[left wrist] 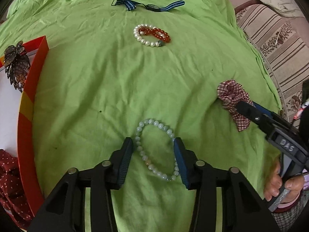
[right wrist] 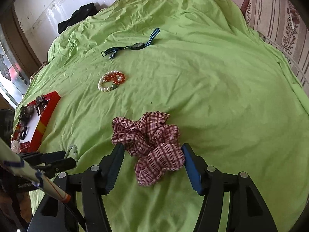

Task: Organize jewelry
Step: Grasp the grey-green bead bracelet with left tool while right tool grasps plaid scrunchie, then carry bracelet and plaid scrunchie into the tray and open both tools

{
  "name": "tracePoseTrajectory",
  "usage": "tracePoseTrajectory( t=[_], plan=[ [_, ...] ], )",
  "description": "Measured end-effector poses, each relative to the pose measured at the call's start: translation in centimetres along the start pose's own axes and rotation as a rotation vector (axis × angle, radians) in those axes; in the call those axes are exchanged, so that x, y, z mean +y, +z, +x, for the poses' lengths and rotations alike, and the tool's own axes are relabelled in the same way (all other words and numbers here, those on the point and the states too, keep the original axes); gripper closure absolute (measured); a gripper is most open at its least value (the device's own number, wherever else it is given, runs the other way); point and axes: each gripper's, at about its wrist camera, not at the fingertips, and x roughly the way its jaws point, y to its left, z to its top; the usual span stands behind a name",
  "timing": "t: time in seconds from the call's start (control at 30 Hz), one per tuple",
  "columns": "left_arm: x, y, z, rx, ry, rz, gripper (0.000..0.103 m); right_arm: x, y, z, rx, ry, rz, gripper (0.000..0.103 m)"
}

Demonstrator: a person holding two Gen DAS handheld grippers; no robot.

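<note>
A pale green bead bracelet (left wrist: 157, 148) lies on the green cloth between the fingers of my left gripper (left wrist: 153, 143), which is open around it. A red-checked scrunchie (right wrist: 149, 145) lies between the fingers of my right gripper (right wrist: 152, 148), also open. The scrunchie (left wrist: 233, 100) and the right gripper (left wrist: 249, 110) show at the right of the left wrist view. A pearl and red bead bracelet pair (left wrist: 151, 34) and a blue-striped watch (left wrist: 148, 5) lie farther away. A red-rimmed box (left wrist: 29, 100) at the left holds a leaf brooch (left wrist: 16, 63) and other pieces.
The green cloth (right wrist: 222, 96) covers the whole work surface. A striped floral sofa (left wrist: 270, 34) is beyond its right edge. A black cloth (right wrist: 77, 17) lies at the far left edge by the wall. The left gripper (right wrist: 65, 159) shows at the lower left of the right wrist view.
</note>
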Motion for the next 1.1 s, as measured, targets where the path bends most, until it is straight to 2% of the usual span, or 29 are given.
tracePoseTrajectory(
  t=[0.03, 0.1, 0.13, 0.23, 0.5, 0.6, 0.9, 1.1],
  plan=[
    [0.0, 0.0, 0.2, 0.006, -0.003, 0.002, 0.097, 0.2, 0.0, 0.1, 0.002, -0.001, -0.003, 0.037],
    [0.2, -0.1, 0.1, 0.008, -0.022, -0.007, 0.097, 0.8, -0.1, 0.8, 0.013, -0.017, -0.016, 0.052],
    [0.1, -0.1, -0.1, 0.001, -0.025, -0.006, 0.097, 1.0, -0.1, 1.1, 0.026, -0.018, -0.018, 0.074],
    [0.1, -0.3, -1.1, -0.016, -0.036, -0.008, 0.097, 1.1, -0.2, 1.2, 0.038, -0.006, -0.003, 0.085],
    [0.7, -1.3, -8.6, -0.118, -0.145, -0.048, 0.098, 3.0, -0.3, -2.9, -0.026, 0.010, -0.020, 0.088],
    [1.5, -1.6, -11.0, -0.159, -0.160, -0.071, 0.098, 4.2, -0.2, -4.5, -0.051, 0.020, -0.032, 0.088],
    [7.5, -3.5, -18.8, -0.299, -0.095, -0.162, 0.098, 10.3, -0.9, -7.1, -0.057, 0.113, -0.107, 0.088],
    [13.9, -5.3, -20.1, -0.326, -0.032, -0.301, 0.098, 15.6, -1.0, -6.8, -0.033, 0.167, -0.185, 0.088]
  ],
)
